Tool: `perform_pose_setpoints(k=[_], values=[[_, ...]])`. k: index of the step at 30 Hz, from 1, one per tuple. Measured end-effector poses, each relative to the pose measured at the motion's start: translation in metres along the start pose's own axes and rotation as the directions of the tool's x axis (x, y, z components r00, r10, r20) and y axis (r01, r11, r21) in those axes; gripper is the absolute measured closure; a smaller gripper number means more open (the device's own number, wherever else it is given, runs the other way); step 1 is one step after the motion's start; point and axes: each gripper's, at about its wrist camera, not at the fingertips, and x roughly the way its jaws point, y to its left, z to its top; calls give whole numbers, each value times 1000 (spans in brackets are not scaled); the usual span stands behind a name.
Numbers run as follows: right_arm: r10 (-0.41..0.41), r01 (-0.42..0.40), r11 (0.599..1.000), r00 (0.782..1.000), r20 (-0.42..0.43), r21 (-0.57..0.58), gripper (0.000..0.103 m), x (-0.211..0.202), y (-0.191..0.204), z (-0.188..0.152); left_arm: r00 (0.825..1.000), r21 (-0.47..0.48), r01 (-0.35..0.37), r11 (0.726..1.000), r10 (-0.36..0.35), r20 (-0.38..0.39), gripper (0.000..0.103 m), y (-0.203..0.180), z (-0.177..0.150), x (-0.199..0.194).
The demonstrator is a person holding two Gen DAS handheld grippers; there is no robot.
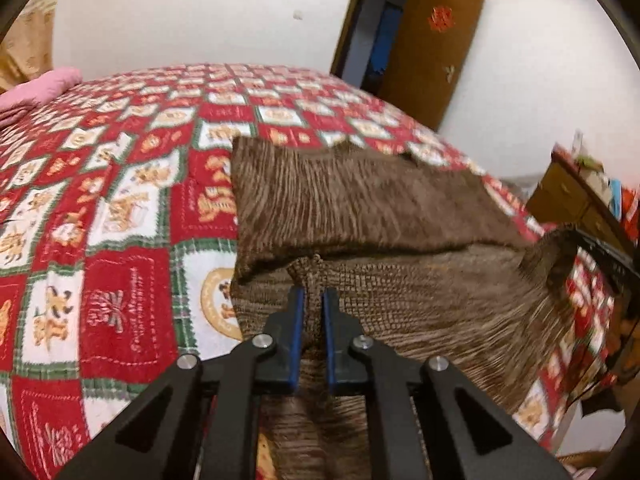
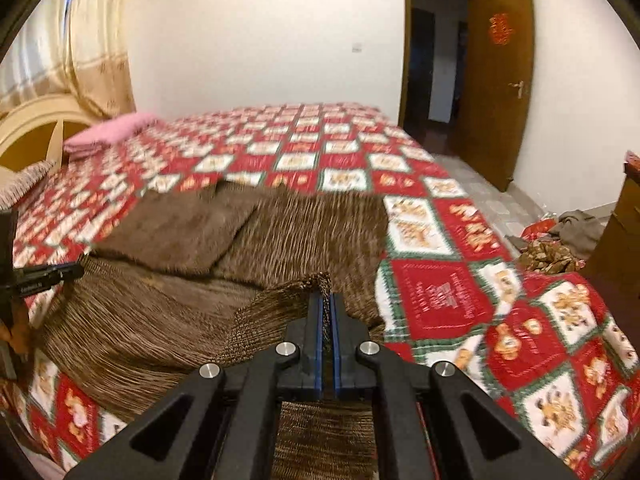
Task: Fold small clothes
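Both hand-held grippers, left (image 1: 314, 300) and right (image 2: 326, 300), pinch the soft, floppy brown ribbed knit garment (image 1: 360, 200) at its hem corners near the bed's (image 1: 120, 200) near edge.

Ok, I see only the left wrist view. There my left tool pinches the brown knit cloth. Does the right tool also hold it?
Observer: Yes. The right tool is shut on a corner of the brown sweater, with the cloth between its blue pads.
Operator: Good. Are more clothes waiting somewhere?
Observer: A small pile of clothes lies on the floor, off the right side of the bed.
Operator: And what is at the head end?
Observer: A cream arched headboard stands there, at the far left of the right wrist view.
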Motion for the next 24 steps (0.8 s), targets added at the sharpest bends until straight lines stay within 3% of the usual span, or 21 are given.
perform_pose_setpoints(k=[6,13,24], values=[[-19,17,1000,994,103,27,100,-26,2,22,995,-45,-38,998,42,87,94,1,19,-25],[-98,105,994,980,173,-32,100,-27,13,42,986,-80,-77,994,88,143,94,7,44,-29],[-163,174,984,968,191,-47,100,27,2,90,978,-165,-104,981,131,164,94,27,101,5]])
